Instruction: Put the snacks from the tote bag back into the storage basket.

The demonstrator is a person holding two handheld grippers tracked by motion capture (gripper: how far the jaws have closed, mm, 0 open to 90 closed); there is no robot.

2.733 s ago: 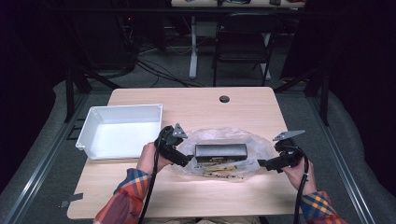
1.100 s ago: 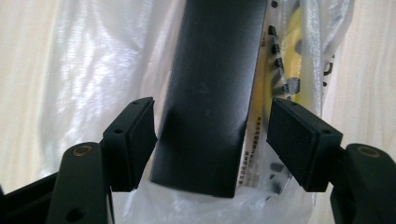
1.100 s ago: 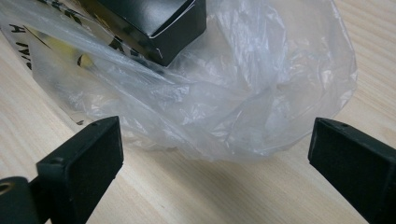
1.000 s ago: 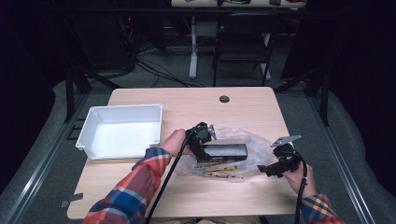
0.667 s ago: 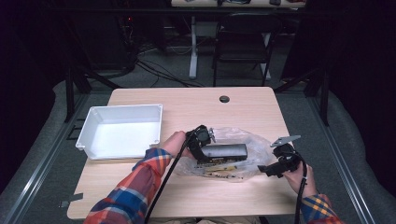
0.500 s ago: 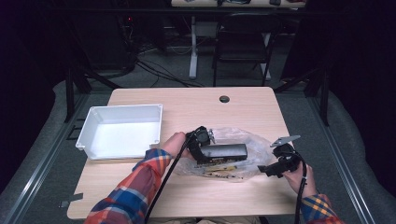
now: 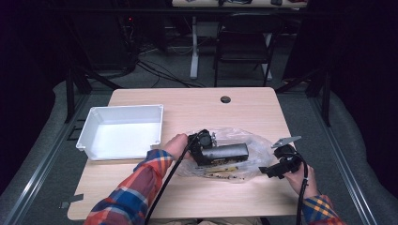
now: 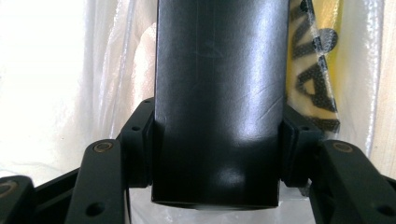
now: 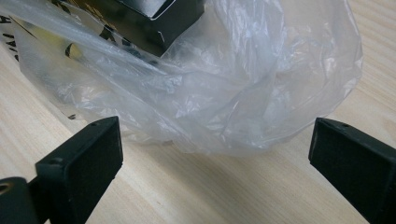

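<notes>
A long black box lies on a clear plastic bag at the middle of the table. My left gripper is shut on the box's left end; in the left gripper view the black box sits squeezed between both pads. A yellow printed packet lies beside the box under the plastic. My right gripper stands open just right of the bag, its jaws wide apart, with the crumpled clear bag ahead of them and nothing between them. The black box's corner shows at the top.
A white tray stands empty at the left of the wooden table. A small dark grommet sits near the far edge. A chair and cables stand beyond the table.
My left gripper moved right from the bag's left edge onto the box's left end and shut on it. My right gripper shifted slightly down and stayed open.
</notes>
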